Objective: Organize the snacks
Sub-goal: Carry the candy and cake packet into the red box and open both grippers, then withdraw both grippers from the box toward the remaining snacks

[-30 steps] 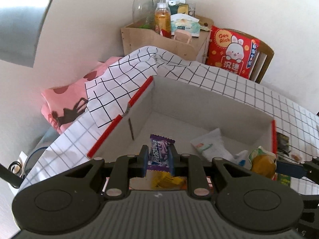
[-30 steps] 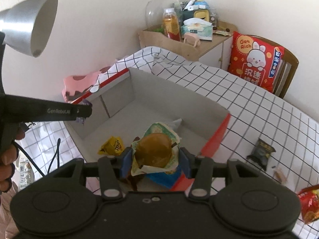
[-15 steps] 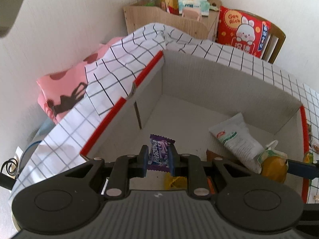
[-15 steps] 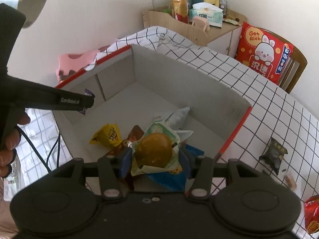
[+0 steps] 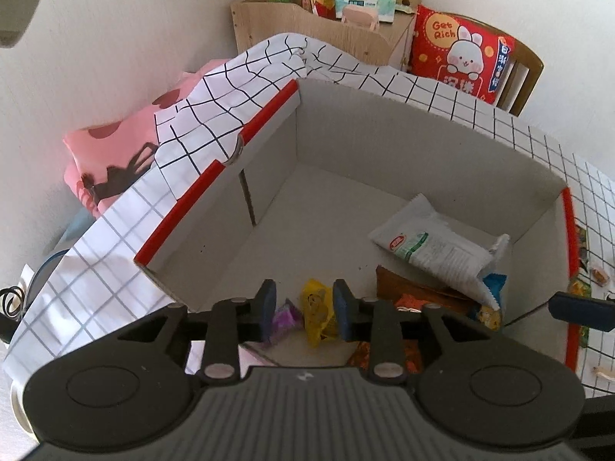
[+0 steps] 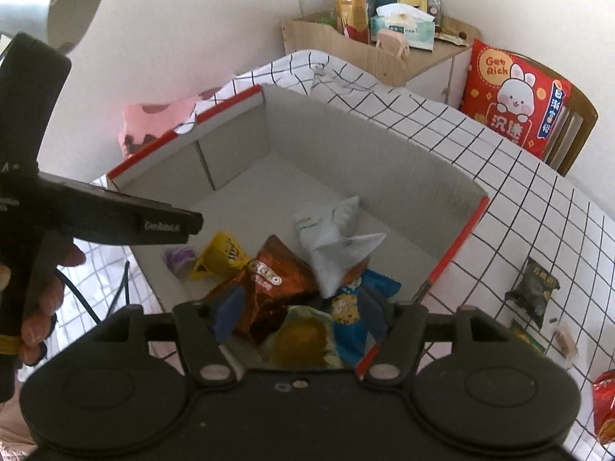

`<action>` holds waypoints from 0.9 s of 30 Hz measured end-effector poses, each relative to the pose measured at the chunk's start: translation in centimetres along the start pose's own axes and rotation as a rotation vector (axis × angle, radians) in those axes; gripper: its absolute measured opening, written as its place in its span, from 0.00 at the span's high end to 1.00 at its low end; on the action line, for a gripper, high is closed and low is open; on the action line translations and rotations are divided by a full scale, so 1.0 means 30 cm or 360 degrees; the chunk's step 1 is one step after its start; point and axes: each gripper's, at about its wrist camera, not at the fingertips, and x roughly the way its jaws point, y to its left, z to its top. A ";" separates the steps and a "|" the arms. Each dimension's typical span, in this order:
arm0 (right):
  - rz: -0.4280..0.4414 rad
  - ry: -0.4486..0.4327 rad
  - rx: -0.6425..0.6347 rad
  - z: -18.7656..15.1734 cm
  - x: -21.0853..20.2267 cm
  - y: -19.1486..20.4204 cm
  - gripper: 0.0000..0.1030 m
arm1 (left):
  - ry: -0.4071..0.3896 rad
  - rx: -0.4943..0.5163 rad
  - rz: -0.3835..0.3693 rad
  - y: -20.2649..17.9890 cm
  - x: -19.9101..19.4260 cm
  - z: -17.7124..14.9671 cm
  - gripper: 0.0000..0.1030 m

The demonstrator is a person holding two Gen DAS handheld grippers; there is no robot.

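Observation:
An open cardboard box [image 5: 384, 134] with red edges stands on the checked cloth. My left gripper [image 5: 305, 307] hangs over its near corner with its jaws opening. The purple candy [image 5: 286, 317] lies loose below the fingers, next to a yellow packet [image 5: 317, 307]. My right gripper [image 6: 300, 313] is over the box's [image 6: 346, 146] near side, jaws opening too. The round bun packet [image 6: 300, 342] has slipped down free of the pads. From the right wrist, the left gripper's finger [image 6: 169, 226] shows above the purple candy [image 6: 178, 259].
In the box lie a white packet [image 6: 334, 246], an Oreo packet [image 6: 269, 276] and a blue packet [image 6: 349, 307]. A dark packet [image 6: 534, 288] and a red one [image 6: 605, 407] lie on the cloth at right. A person's hand [image 6: 38, 299] holds the left gripper.
Both grippers have opened. The purple candy has dropped from the left jaws to the box floor, and the bun packet has slid down out of the right jaws. The left gripper has sunk lower.

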 end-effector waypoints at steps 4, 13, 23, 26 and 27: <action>0.0013 -0.0030 0.0051 -0.002 -0.040 -0.016 0.24 | -0.0039 -0.0008 -0.0033 -0.001 -0.045 -0.011 0.54; 0.0017 -0.0124 0.0132 -0.029 -0.158 -0.049 0.13 | -0.0155 0.0014 -0.0106 -0.040 -0.165 -0.036 0.46; -0.0007 -0.0289 0.0189 -0.098 -0.358 -0.124 0.05 | -0.0335 0.0047 -0.0255 -0.168 -0.327 -0.074 0.32; -0.0044 -0.0339 0.0210 -0.125 -0.412 -0.152 0.04 | -0.0367 0.0064 -0.0307 -0.217 -0.363 -0.089 0.30; -0.0063 -0.0357 0.0219 -0.137 -0.432 -0.165 0.04 | -0.0375 0.0072 -0.0319 -0.233 -0.371 -0.094 0.28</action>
